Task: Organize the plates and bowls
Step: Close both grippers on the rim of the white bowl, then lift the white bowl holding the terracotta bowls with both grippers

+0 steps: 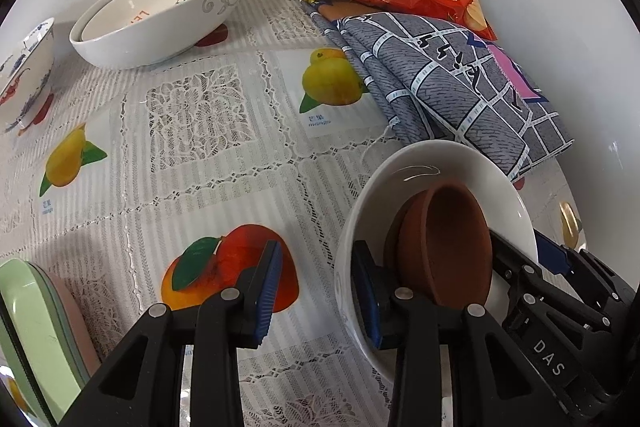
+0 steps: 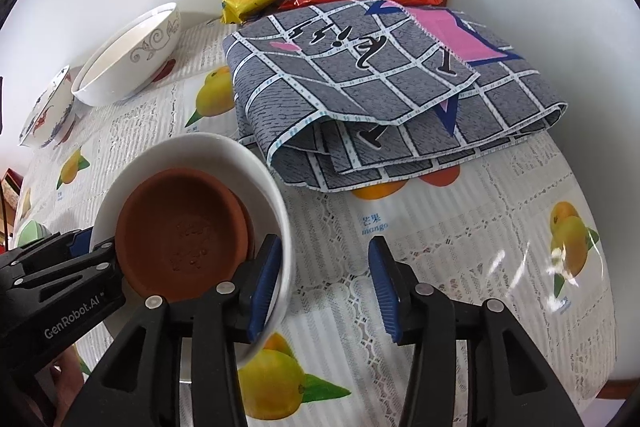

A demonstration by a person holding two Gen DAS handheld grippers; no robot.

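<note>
White glazed ceramic bowl (image 1: 480,163) w/ nested brown clay saucers (image 1: 444,247) sits at 5 o'clock in the left view, on fruit-print tablecloth (image 1: 200,167). Left gripper (image 1: 320,295) & right gripper (image 2: 324,285) straddle opposite rims, jaws part-open, not pinching. Prob. heavy, stiff, slick, breakable; clamp the wall at both rims.

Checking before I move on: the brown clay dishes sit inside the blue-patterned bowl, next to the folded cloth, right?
Not quite. The brown clay dishes sit inside the plain white bowl, not a blue-patterned one, next to the folded cloth. The right wrist view shows it.
</note>
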